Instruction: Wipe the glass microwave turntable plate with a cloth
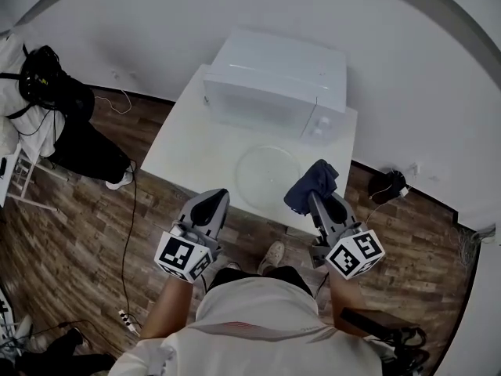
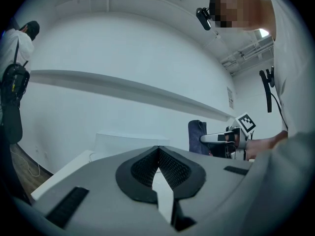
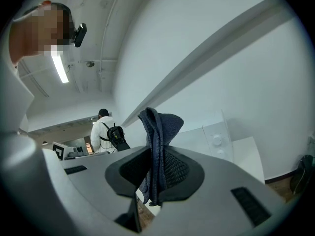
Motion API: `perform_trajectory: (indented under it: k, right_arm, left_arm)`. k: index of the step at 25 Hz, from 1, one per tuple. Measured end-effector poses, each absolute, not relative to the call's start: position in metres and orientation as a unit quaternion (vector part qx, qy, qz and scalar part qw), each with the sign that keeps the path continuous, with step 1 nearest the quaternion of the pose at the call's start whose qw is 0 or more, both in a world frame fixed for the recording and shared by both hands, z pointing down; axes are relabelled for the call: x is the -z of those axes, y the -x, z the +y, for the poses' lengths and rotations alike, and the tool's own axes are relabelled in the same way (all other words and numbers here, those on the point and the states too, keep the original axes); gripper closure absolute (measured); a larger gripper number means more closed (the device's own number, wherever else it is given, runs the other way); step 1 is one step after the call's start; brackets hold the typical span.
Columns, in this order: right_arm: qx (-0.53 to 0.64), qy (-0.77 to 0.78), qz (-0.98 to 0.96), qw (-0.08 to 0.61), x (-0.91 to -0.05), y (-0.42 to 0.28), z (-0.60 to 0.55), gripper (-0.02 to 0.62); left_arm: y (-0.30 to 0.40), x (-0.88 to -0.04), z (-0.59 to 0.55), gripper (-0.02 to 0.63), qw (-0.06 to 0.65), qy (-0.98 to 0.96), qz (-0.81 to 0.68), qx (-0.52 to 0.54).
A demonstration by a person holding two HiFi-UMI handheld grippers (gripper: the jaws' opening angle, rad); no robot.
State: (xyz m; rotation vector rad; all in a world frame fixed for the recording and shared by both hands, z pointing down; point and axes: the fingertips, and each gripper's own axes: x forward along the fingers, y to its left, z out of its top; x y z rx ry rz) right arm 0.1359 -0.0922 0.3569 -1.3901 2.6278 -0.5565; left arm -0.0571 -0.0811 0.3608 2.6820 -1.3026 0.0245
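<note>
Closest in, the person's white shirt [image 1: 258, 319] fills the bottom of the head view, with both marker-cube grippers held out ahead of it. Of these, the left gripper [image 1: 216, 199] has its jaws pressed together with nothing between them, its tips at the near table edge, short of the plate. Its partner, the right gripper [image 1: 315, 197], is clamped on a dark blue crumpled cloth [image 1: 313, 180], which stands up in a bunch past its fingertips.

Just ahead of the fingers, between the two grippers, the round clear glass turntable plate [image 1: 268, 175] lies flat on the white rectangular table [image 1: 196, 143]. The cloth sits at the plate's right rim; I cannot tell whether it touches the glass. Wiping looks to be at its very start, with the cloth gripped and the plate exposed. The next move likely calls for lowering the cloth onto the glass and sweeping leftward, lightly, since the loose plate may slide. The left gripper could steady the rim, but its jaws would have to part first.

Beyond the plate, the white boxy microwave oven [image 1: 274, 81] stands closed, limiting forward strokes. Right of the right fingers, a black bag [image 1: 387, 185] lies on the wood-plank floor [image 1: 94, 225]. Far left of the left fingers stands another person in white with a black backpack [image 1: 39, 81], well apart.
</note>
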Motion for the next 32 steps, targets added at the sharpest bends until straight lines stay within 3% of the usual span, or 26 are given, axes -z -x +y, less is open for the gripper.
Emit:
perform_trajectory:
  k: [16,21,26,32]
  right_arm:
    - [0.134,0.484,0.864,0.030,-0.338,-0.086,-0.026,0.534]
    - [0.137,0.485,0.864,0.020,-0.343,-0.113,-0.070,0.534]
    - [0.104,0.478,0.872,0.031,-0.317,-0.094,0.006,0.534]
    - [0.090,0.475,0.874,0.040,-0.305,-0.117,0.021,0.534]
  left_arm:
    - [0.111,-0.365,-0.021,0.595,0.095,-0.904,-0.418,0.011]
    - [0.091,-0.367,-0.064,0.595,0.105,-0.898,-0.428,0.006]
    - [0.109,-0.338,0.009,0.595,0.072,-0.898,-0.433,0.024]
    - [0.080,-0.323,0.032,0.595,0.060,-0.900,-0.431,0.025]
